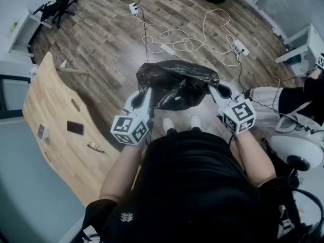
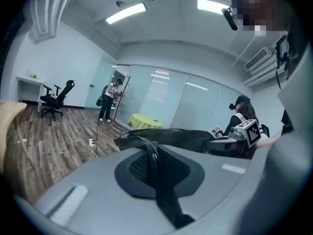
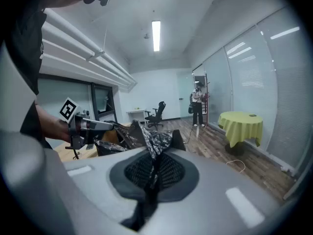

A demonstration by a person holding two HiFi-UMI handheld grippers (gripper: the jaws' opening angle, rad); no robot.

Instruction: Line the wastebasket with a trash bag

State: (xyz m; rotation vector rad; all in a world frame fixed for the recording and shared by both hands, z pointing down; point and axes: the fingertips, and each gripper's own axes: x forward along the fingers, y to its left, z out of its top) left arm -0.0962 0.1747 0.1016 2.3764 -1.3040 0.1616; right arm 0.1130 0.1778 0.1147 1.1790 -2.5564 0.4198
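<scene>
Bag point(image 1: 178, 84) in L tool point(image 1: 149, 92), R tool point(image 1: 212, 89)

Wood-plank floor point(image 1: 101, 39) with tangled white cables point(image 1: 183, 43) (power strips point(image 1: 134, 7) too), wooden table point(image 1: 50, 95) with a phone point(image 1: 75, 128).

A phone point(image 1: 75, 127) lies on the wooden table point(image 1: 50, 100); white cables point(image 1: 185, 43) sprawl across the plank floor point(image 1: 101, 34).

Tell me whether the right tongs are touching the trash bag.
Touching. In the right gripper view the right tongs are shut, with the black trash bag film pinched between them.
</scene>
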